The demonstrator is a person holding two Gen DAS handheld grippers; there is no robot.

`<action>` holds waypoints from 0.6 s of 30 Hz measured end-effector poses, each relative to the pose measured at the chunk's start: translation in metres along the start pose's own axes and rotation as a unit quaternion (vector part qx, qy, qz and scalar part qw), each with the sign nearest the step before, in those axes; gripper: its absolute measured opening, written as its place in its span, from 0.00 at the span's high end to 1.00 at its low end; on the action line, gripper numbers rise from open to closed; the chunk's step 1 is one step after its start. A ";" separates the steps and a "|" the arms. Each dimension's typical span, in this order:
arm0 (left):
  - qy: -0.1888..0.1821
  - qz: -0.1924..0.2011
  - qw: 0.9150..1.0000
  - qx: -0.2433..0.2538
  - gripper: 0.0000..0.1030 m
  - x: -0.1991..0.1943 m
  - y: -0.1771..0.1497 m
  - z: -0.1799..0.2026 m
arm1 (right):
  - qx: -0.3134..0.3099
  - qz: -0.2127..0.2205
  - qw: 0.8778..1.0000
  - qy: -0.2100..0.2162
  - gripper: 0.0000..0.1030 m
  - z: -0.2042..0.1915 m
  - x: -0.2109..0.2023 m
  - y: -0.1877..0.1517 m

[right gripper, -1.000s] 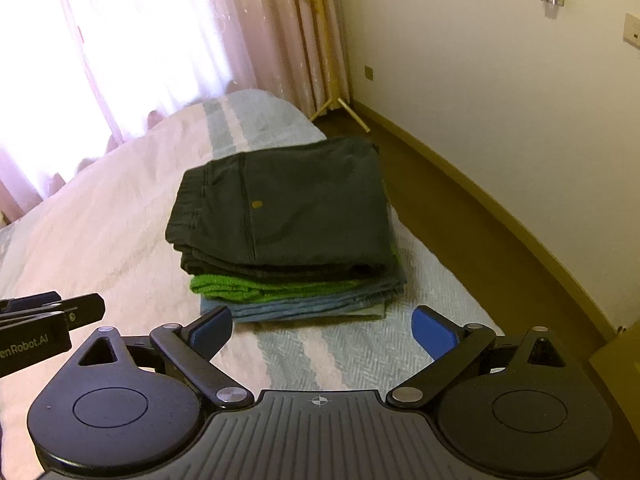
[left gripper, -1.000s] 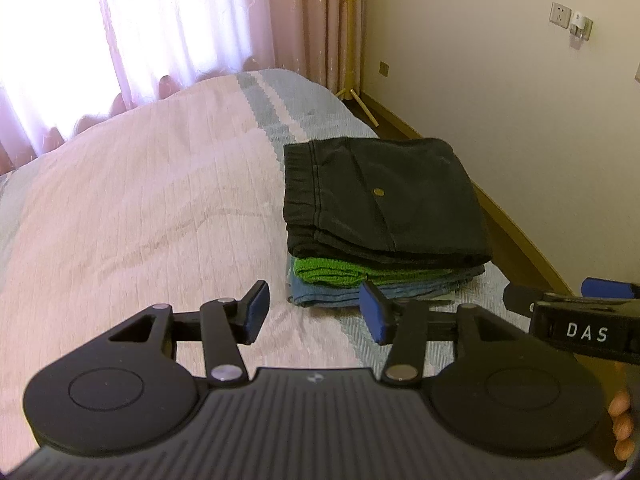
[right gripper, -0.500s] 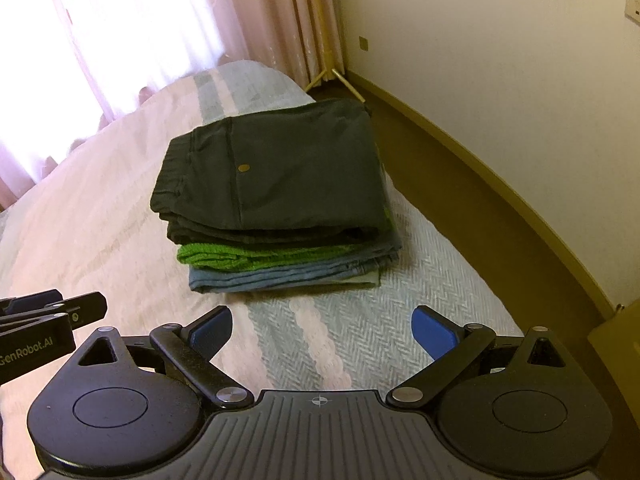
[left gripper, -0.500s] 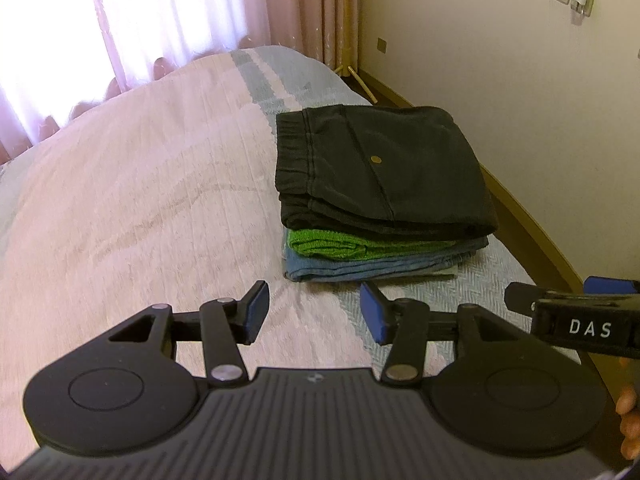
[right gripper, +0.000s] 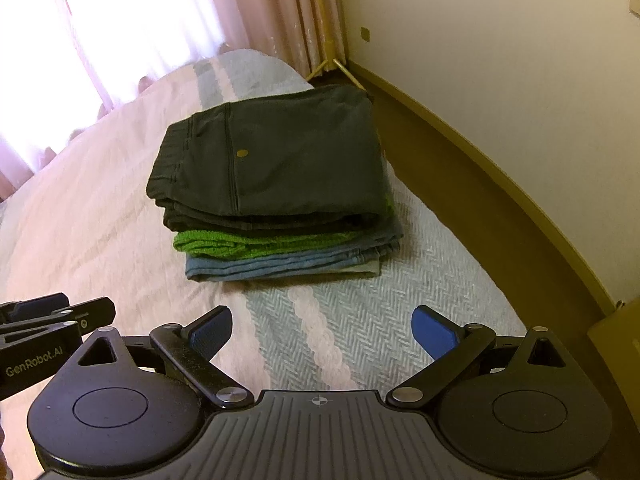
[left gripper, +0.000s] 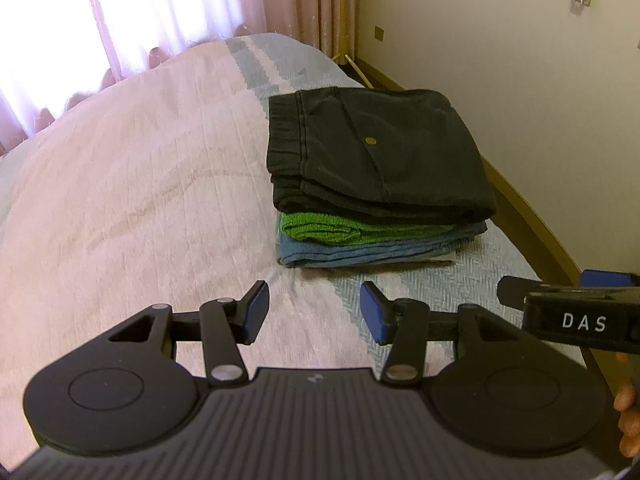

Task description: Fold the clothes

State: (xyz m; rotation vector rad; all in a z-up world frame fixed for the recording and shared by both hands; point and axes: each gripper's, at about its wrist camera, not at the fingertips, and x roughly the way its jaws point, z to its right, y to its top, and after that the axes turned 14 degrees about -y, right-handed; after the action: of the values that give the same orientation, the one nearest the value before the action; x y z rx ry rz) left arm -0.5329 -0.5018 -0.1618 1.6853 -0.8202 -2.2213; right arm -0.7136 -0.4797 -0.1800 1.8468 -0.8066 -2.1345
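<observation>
A neat stack of folded clothes lies on the bed near its right edge. Dark trousers point(left gripper: 376, 156) point(right gripper: 276, 164) with a brass button are on top, a green knit point(left gripper: 320, 230) point(right gripper: 224, 244) under them, blue jeans point(left gripper: 360, 252) point(right gripper: 280, 266) at the bottom. My left gripper point(left gripper: 314, 310) hovers in front of the stack, open and empty. My right gripper point(right gripper: 322, 330) is open wider, also empty, and short of the stack. Each gripper shows at the edge of the other's view.
The bed point(left gripper: 120, 208) has a pink cover with a pale blue-green herringbone strip point(right gripper: 360, 320) along the right. A wooden floor point(right gripper: 460, 168) runs between bed and wall. Pink curtains point(left gripper: 160, 20) hang behind, with a yellow stand point(right gripper: 328, 52) in the corner.
Both grippers have drawn back and risen a little from the stack, so it sits farther off and higher in both views. The jaws have kept their openings.
</observation>
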 end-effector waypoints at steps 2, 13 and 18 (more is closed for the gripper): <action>0.000 -0.003 1.000 -0.001 0.55 0.002 -0.002 0.000 | -0.001 -0.002 1.000 -0.001 0.04 0.000 0.002 -0.001; 0.004 -0.015 1.000 -0.010 0.55 0.009 -0.012 -0.002 | -0.007 -0.014 1.000 -0.002 0.04 0.001 0.010 -0.009; 0.006 -0.018 1.000 -0.014 0.55 0.010 -0.016 -0.001 | -0.013 -0.018 1.000 0.000 0.04 0.001 0.011 -0.013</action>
State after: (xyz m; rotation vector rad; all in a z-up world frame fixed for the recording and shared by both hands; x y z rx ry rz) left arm -0.5323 -0.4942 -0.1794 1.7115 -0.7577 -2.2322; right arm -0.7143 -0.4746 -0.1962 1.8623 -0.7490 -2.1558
